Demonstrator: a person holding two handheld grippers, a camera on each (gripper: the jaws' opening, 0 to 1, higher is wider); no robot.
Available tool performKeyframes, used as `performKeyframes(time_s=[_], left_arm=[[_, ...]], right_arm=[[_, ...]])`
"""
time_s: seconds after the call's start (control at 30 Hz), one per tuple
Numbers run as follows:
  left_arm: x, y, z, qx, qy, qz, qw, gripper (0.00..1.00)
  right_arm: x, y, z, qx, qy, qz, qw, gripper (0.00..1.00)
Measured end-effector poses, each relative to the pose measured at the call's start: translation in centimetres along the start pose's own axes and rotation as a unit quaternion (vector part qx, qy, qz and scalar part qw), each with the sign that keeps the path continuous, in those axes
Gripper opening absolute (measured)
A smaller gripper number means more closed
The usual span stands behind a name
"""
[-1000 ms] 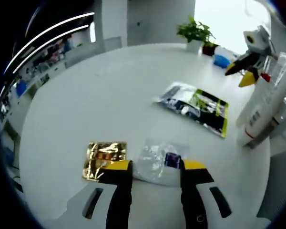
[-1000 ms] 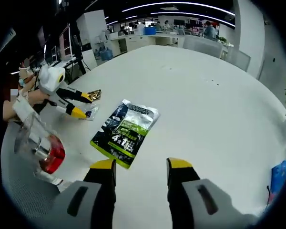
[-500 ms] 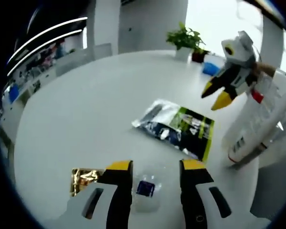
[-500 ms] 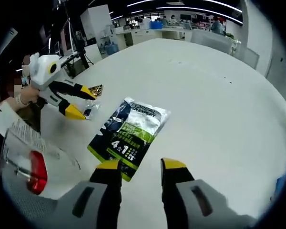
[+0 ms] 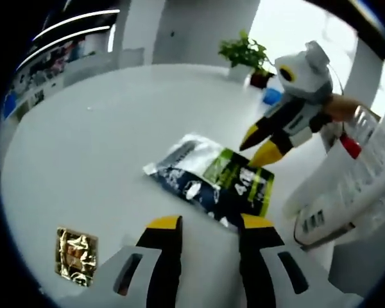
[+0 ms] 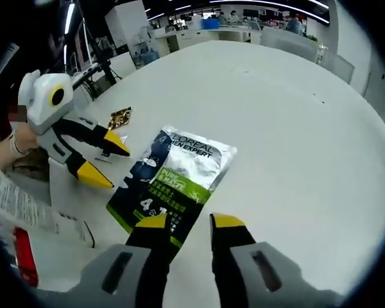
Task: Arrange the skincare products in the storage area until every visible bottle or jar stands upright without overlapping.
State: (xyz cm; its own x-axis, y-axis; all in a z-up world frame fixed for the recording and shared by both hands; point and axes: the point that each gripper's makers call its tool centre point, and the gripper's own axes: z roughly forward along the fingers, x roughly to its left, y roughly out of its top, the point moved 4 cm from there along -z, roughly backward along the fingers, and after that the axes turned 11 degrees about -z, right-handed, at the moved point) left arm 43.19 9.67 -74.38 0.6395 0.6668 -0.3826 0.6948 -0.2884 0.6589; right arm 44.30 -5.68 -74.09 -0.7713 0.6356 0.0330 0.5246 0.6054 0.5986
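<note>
A flat silver, green and black sachet pack (image 5: 213, 183) lies on the white round table (image 5: 102, 128). My left gripper (image 5: 210, 224) is open just short of its near edge, nothing between the jaws. In the right gripper view the same pack (image 6: 173, 183) lies just ahead of my right gripper (image 6: 190, 222), also open and holding nothing. A white tube (image 5: 346, 186) with a red cap leans at the right; in the right gripper view the tube (image 6: 32, 205) is at the lower left. The right gripper (image 5: 260, 146) hovers over the pack's far end, and the left gripper (image 6: 106, 159) comes in from the left.
A small gold sachet (image 5: 76, 255) lies flat near the table edge, and in the right gripper view this gold sachet (image 6: 120, 117) lies beyond the left gripper. A potted plant (image 5: 244, 51) and a blue object (image 5: 271, 96) stand at the far rim. A hand (image 5: 343, 106) holds the right gripper.
My left gripper has left the clear and gold sachets and moved over to the pack's edge. My right gripper has come closer and lower to the pack. Both stay open.
</note>
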Motion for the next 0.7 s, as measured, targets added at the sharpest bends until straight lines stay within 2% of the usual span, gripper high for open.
performKeyframes(time_s=[0.13,0.43,0.53,0.7], left_arm=[[0.5,0.3,0.4,-0.002,0.003,-0.018,0.9998,0.29],[-0.4,0.1,1.1,-0.008,-0.008,-0.039,0.9992,0.24],[-0.7,0.3,1.4,-0.018,-0.018,-0.075,0.9969,0.23],[-0.6,0.3,1.6,-0.028,-0.019,-0.09,0.9954,0.21]], right_arm=[[-0.4,0.4,0.4,0.004,-0.002,-0.009,1.0,0.23],[-0.7,0.6,1.3,0.019,0.004,-0.018,0.9997,0.13],[-0.6,0.7,1.3,0.015,0.007,-0.016,0.9997,0.12],[-0.7,0.6,1.4,0.019,0.004,-0.019,0.9996,0.02]])
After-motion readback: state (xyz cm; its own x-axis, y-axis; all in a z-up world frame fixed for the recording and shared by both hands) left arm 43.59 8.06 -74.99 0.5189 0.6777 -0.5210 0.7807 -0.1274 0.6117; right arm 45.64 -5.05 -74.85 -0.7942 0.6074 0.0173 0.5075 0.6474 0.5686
